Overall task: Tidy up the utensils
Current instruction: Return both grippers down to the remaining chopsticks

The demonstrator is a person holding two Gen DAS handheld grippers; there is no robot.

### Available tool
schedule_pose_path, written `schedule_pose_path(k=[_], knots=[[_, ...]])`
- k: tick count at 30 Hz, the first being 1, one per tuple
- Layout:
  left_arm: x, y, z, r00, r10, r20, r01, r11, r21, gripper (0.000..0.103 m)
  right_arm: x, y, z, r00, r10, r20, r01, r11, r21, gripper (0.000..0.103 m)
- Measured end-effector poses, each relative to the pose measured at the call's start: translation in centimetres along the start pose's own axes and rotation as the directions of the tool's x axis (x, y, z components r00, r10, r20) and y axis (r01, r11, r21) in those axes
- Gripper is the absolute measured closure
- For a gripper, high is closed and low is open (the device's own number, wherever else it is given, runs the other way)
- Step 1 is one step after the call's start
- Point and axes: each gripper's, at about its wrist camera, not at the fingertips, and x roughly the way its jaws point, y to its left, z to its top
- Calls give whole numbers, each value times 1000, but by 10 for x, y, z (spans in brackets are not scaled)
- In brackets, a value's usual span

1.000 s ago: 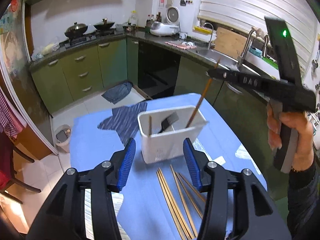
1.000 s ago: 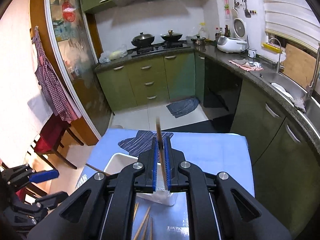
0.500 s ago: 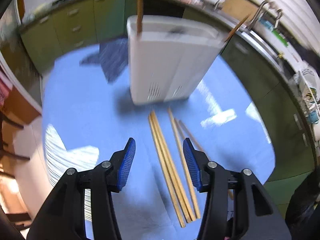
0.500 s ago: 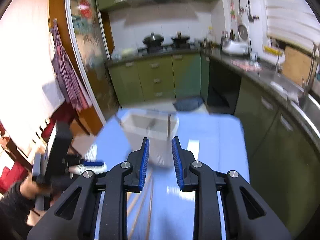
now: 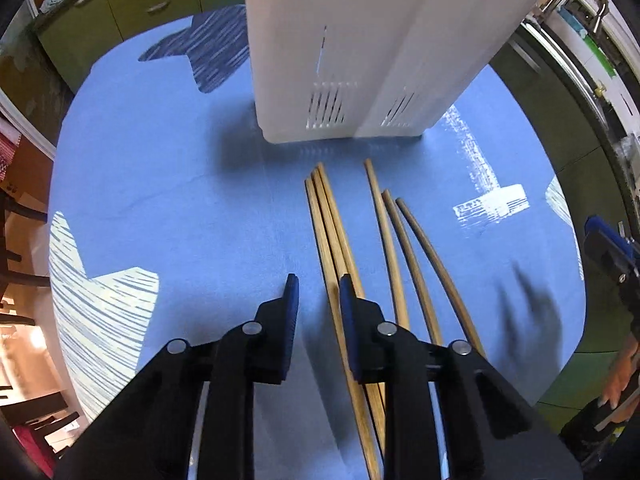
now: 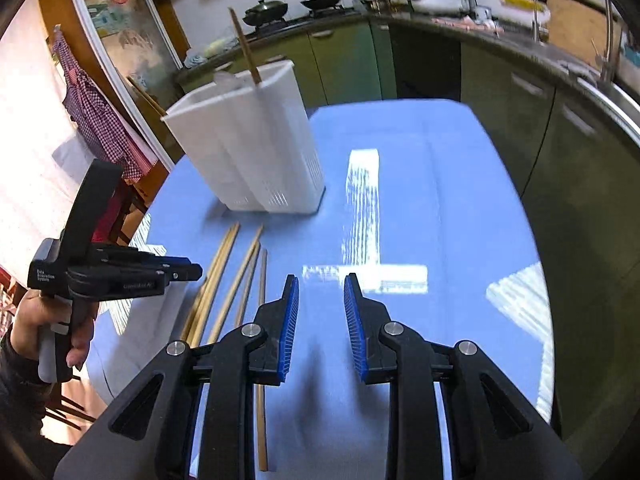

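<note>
The left hand-held gripper (image 5: 319,292) sits low over the blue tabletop (image 5: 180,208) at lower centre of its view, jaws spread with nothing between them. Its right-hand finger lies over the edge of a tight bundle of three chopsticks (image 5: 332,216). The likely fault is in the closing: with the sticks touching one another, the jaws could take two or three at once, or push the bundle sideways and catch none. A grip far from a stick's middle would let it droop and miss the holder's mouth.

The right hand-held gripper (image 6: 321,312) hovers at lower centre of its view, also spread and empty, over bare tabletop, the sticks off to its left.

The loose chopsticks lie flat, long axes running from the bottom of the left view up toward the white utensil holder (image 5: 360,52), tips just short of its base. Three more fan out to the right (image 5: 404,248). One stick (image 6: 244,50) already stands tilted in the holder.
</note>
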Motion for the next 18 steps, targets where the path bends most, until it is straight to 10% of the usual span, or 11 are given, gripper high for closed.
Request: schedule_pose_path(k=[18], knots=[[14,-14,6,996,79,-39,-78,996,40,96,45,11,-2,993,-19,-116,12,998,-64,79]])
